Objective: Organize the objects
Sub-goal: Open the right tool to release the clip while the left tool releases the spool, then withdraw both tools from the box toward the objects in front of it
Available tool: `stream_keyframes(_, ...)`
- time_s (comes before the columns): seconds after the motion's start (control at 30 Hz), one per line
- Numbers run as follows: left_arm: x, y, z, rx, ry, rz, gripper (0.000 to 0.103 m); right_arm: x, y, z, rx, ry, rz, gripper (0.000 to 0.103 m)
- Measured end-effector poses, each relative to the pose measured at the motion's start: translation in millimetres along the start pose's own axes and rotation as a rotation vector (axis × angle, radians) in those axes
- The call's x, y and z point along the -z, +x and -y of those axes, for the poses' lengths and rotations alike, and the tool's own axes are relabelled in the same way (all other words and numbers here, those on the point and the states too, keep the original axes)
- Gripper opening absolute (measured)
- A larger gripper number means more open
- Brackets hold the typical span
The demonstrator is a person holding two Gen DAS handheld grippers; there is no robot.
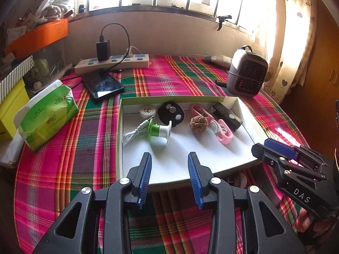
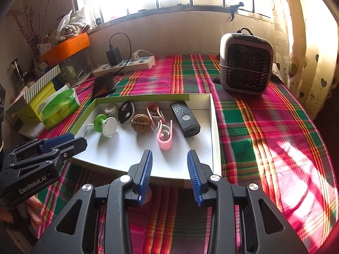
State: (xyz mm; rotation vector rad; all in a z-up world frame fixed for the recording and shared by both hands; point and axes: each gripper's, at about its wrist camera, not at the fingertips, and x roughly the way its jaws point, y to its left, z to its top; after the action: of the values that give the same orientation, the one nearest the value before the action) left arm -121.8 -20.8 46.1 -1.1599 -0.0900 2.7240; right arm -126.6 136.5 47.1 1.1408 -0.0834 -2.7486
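A shallow white box (image 1: 135, 97) with a green rim lies on the plaid cloth (image 2: 264, 127) that covers the worktop, and the task's small things sit inside it toward its far wall; along that wall, seen from the left wrist, are a white round disc (image 1: 147, 111), a black oval piece with two silver dots (image 1: 171, 111), a pink clip (image 1: 200, 111) and a black remote-like device (image 1: 227, 116); nearer the camera lie a green and white spool (image 1: 160, 131) with a white cable (image 1: 135, 130) beside it, a brown walnut (image 1: 198, 124) and a second pink clip (image 1: 221, 132); the near half of the box floor is bare; the left gripper (image 1: 169, 176) hovers over the box's near edge, its blue-padded jaws set apart with nothing between them; the right gripper (image 2: 169, 176) hovers likewise over the near edge on the box's right side, jaws apart and holding nothing, and in the left view it shows at the right edge just beside the box's near right corner; behind the box are a phone (image 1: 102, 84), a white power strip (image 1: 112, 63) with a black charger plugged in, and a grey heater-like fan (image 2: 245, 63) at the right; a green tissue pack (image 1: 47, 114) lies to the left of the box, well apart from it.
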Motion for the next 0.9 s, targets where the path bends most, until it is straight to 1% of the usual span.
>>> stream_keyframes(0.37, 22.0, -12.3, 9.9, 0.017, 0.007, 0.005, 0.034, 19.9, -15.1, 3.2, 0.019, -0.003, 0.018, 0.036)
stream_keyframes(0.5, 29.2, -12.2, 14.6, 0.050, 0.013, -0.007, 0.034, 27.4, -19.4, 7.8, 0.024, 0.008, 0.018, 0.036)
stream_keyframes(0.63, 35.3, -7.7, 20.0, 0.067, 0.014, -0.026, 0.034, 36.1, -19.1, 13.7, 0.033, 0.023, 0.007, 0.036)
stream_keyframes(0.67, 36.6, -6.8, 21.0, 0.076, 0.010, -0.029, 0.034, 38.1, -18.7, 15.7, 0.034, 0.028, 0.003, 0.037)
stream_keyframes(0.77, 38.8, -3.6, 25.3, 0.096, 0.014, -0.042, 0.038, 42.9, -20.5, 19.7, 0.026, 0.044, 0.003, 0.049)
stream_keyframes(0.9, 40.1, 0.4, 33.0, 0.112, 0.024, -0.052, 0.038, 47.2, -21.3, 22.6, 0.027, 0.052, -0.001, 0.050)
